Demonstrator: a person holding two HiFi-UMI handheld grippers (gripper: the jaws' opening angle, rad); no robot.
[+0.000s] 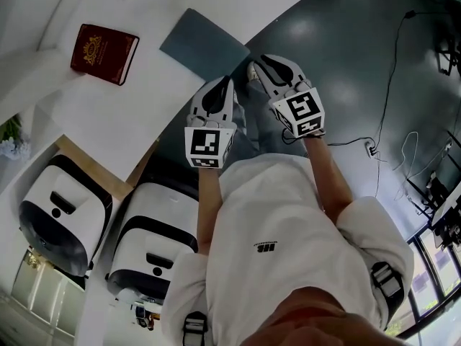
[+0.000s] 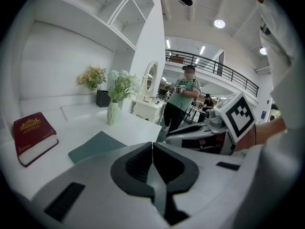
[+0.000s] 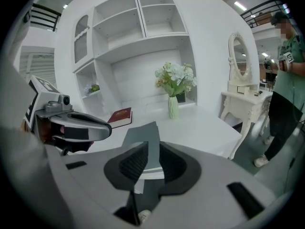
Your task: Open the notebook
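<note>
The grey-blue notebook (image 1: 204,45) lies closed and flat on the white table (image 1: 144,114), close to its front edge. Both grippers hang side by side just off that edge, short of the notebook and touching nothing. My left gripper (image 1: 223,83) is shut and empty, its dark pads meeting in the left gripper view (image 2: 152,149), with the notebook (image 2: 97,146) ahead to the left. My right gripper (image 1: 258,62) stands open with a narrow gap (image 3: 153,149), through which the notebook (image 3: 145,136) shows beyond; nothing is between its pads.
A red hardback book (image 1: 104,52) lies further back on the table. A vase of flowers (image 3: 172,99) stands at the far side. Two white machines (image 1: 155,240) sit under the table. A person in a green shirt (image 2: 180,104) stands beside a white mirror stand (image 3: 243,97).
</note>
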